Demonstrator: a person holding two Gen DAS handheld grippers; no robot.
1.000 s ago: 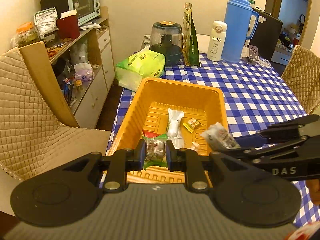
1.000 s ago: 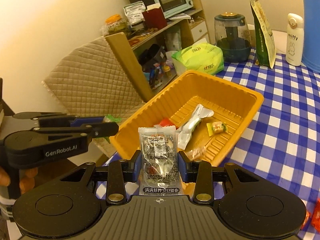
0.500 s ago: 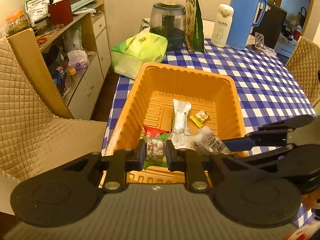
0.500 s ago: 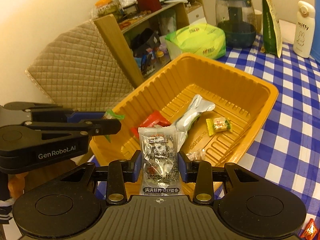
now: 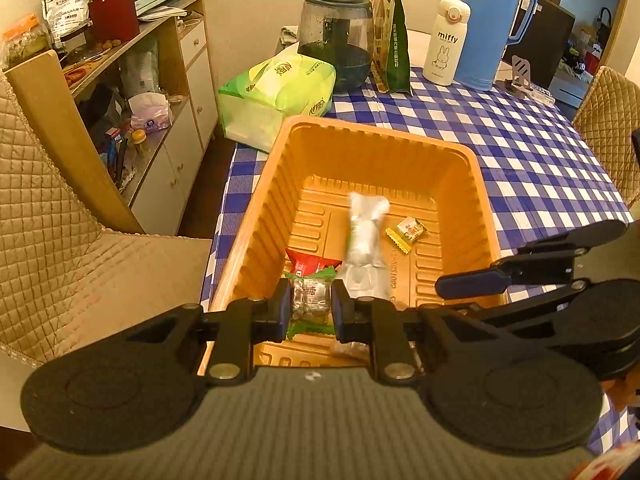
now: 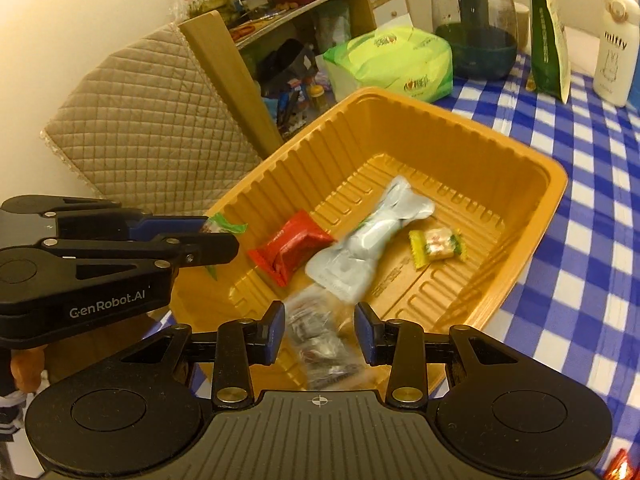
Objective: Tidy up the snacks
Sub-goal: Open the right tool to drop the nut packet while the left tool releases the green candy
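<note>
An orange tray (image 5: 380,132) on the blue checked tablecloth holds a silver pouch (image 5: 366,236), a yellow candy (image 5: 405,232) and a red packet (image 5: 308,264). My left gripper (image 5: 310,300) hangs over the tray's near end, shut on a small green-ended snack packet (image 5: 310,298). Seen from the right wrist, it (image 6: 218,236) comes in from the left. My right gripper (image 6: 319,332) is over the near rim. Its jaws stand apart from a clear snack packet (image 6: 324,356), which is blurred and tilted as it drops between them. Seen from the left wrist, the right gripper (image 5: 464,298) has nothing at its tips.
Behind the tray stand a green tissue pack (image 5: 280,92), a dark jar (image 5: 336,44), a green pouch (image 5: 390,28), a white bottle (image 5: 444,40) and a blue jug (image 5: 492,24). A quilted chair (image 5: 48,216) and a cluttered shelf unit (image 5: 152,80) lie left. Red wrappers (image 6: 620,468) lie near right.
Both grippers have come lower and closer over the tray. The clear packet, gripped upright in the right gripper before, has slipped free and is falling. The left grip is unchanged.
</note>
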